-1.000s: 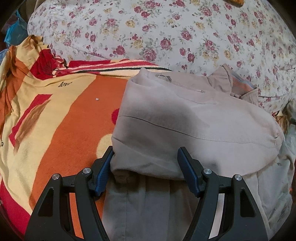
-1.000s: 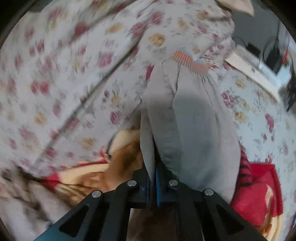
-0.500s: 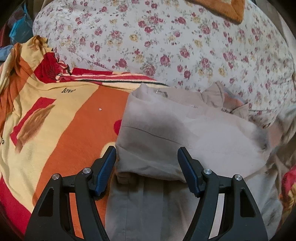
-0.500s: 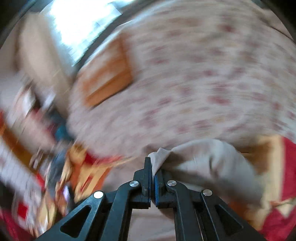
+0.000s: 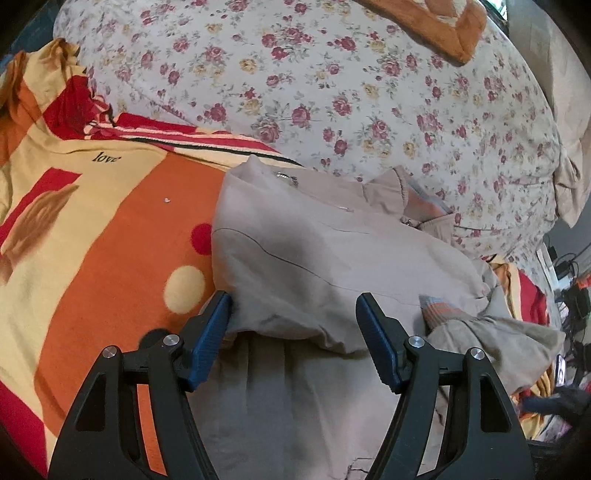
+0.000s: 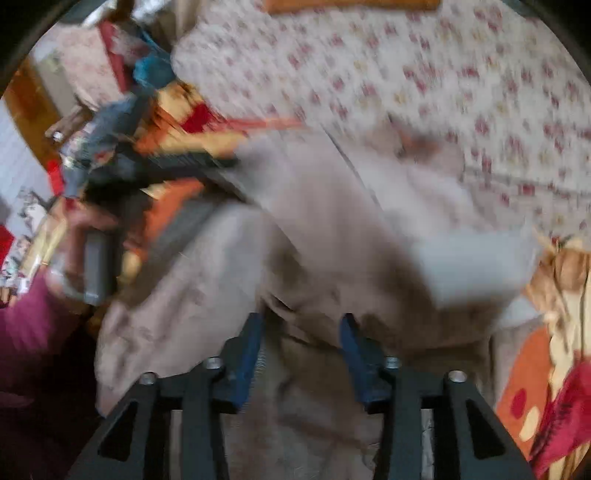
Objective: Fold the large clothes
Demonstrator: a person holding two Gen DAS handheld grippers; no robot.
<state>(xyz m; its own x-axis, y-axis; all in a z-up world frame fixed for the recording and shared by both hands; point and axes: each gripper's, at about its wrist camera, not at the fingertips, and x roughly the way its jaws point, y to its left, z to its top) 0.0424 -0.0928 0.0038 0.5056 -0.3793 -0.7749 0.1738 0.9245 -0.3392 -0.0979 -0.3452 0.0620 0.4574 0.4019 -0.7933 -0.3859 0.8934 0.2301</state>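
Note:
A beige zip jacket (image 5: 314, 251) lies folded on an orange, red and yellow blanket (image 5: 110, 240). My left gripper (image 5: 293, 310) stands open, its wide jaws straddling the jacket's near folded edge. A sleeve with a striped cuff (image 5: 439, 314) lies crumpled on the jacket's right side. In the blurred right wrist view my right gripper (image 6: 301, 328) hangs over the jacket (image 6: 332, 229). Its jaws are opening, with loose beige cloth below and between them and neither pad pressing on it. A person's hand (image 6: 74, 236) in a magenta sleeve holds the other tool at the left.
A floral duvet (image 5: 332, 74) bulges behind the jacket, with an orange-brown cushion (image 5: 436, 22) on top. Cables and clutter (image 5: 569, 295) sit past the bed's right edge. Blue and mixed items (image 6: 147, 70) pile up at the far left.
My right gripper swung across with the sleeve pinched in it, then its jaws parted. The sleeve now lies on the jacket's right side. The left gripper stayed over the folded edge.

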